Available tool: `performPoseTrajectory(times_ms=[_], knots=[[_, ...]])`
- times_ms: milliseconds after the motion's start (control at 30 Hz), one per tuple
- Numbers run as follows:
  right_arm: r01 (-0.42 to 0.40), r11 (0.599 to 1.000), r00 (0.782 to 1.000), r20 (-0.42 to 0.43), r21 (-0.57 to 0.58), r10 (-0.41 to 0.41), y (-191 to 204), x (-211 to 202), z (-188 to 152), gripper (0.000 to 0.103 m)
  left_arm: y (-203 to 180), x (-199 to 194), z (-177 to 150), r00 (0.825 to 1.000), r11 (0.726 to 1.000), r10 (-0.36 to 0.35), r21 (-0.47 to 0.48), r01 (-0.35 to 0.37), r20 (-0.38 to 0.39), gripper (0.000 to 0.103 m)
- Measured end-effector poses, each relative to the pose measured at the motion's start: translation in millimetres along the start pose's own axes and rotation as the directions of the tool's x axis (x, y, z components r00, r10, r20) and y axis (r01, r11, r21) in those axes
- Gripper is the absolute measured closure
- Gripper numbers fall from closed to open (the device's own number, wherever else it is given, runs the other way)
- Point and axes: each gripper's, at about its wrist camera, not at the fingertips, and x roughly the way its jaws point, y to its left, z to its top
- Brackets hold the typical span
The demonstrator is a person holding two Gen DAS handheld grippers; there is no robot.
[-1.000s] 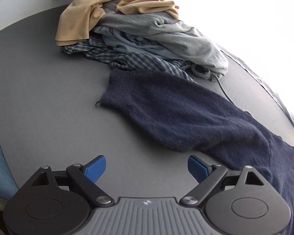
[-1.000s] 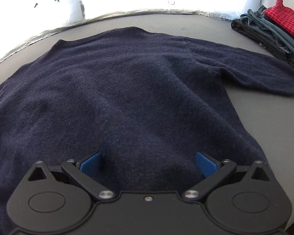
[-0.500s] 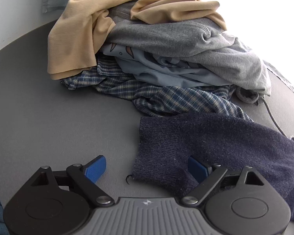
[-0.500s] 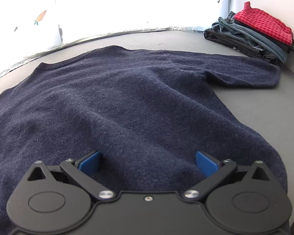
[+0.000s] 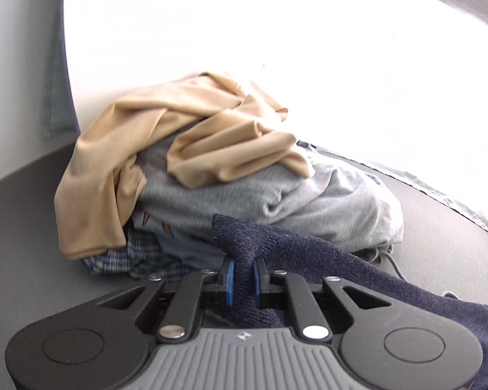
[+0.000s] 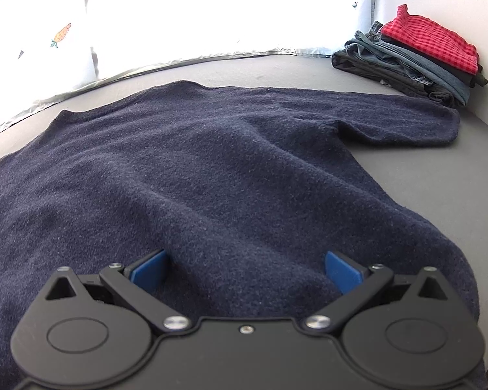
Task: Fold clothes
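Note:
A navy knit sweater (image 6: 211, 169) lies spread flat on the grey table (image 6: 439, 188), its right sleeve (image 6: 406, 123) stretched toward the back right. My left gripper (image 5: 243, 276) is shut on the cuff of the sweater's left sleeve (image 5: 244, 240), and the sleeve trails off to the right. My right gripper (image 6: 245, 265) is open, its blue pads resting on the sweater's lower body near the hem, with nothing held.
A heap of unfolded clothes (image 5: 211, 175) lies just behind my left gripper: a tan garment on top, grey and plaid ones under it. A stack of folded clothes (image 6: 413, 58) with a red checked piece on top stands at the back right corner. A bright curtain runs along the back.
My left gripper moved onto the sleeve cuff and shut on it, now lifted a little in front of the heap. My right gripper stayed open and pulled back slightly over the sweater.

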Motion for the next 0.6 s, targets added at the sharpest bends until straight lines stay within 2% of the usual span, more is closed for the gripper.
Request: performPoseTrajectory(times_ms=[100, 133, 233, 400, 467, 600], knots=[[0.002, 1.000, 1.000, 0.014, 0.002, -0.002, 1.1, 0.6, -1.2, 0.000, -15.8, 10.4, -0.4, 0.998, 0.994, 0.059, 0.088, -0.058, -0.011, 0.090], [0.002, 1.000, 1.000, 0.016, 0.002, -0.002, 1.4, 0.7, -1.4, 0.000, -17.3, 14.1, -3.0, 0.997, 0.993, 0.076, 0.092, -0.073, -0.032, 0.090], [0.001, 1.000, 1.000, 0.018, 0.003, -0.001, 1.2, 0.5, -1.7, 0.000, -16.8, 9.6, -8.9, 0.996, 0.995, 0.069, 0.080, -0.065, -0.052, 0.090], [0.002, 1.000, 0.999, 0.043, 0.006, -0.002, 1.5, 0.5, -4.1, 0.000, -17.9, -11.3, -12.0, 1.000, 0.996, -0.006, 0.087, 0.006, -0.010, 0.090], [-0.001, 1.000, 0.999, 0.052, 0.005, 0.001, 1.2, 0.7, -4.4, 0.000, -19.8, -17.0, -11.1, 0.999, 0.998, -0.034, 0.058, 0.035, -0.011, 0.090], [-0.003, 1.000, 0.998, 0.062, 0.006, 0.002, 1.7, 0.4, -5.3, 0.000, -33.7, -34.0, -12.3, 0.988, 0.988, -0.156, 0.005, 0.156, -0.019, 0.090]])
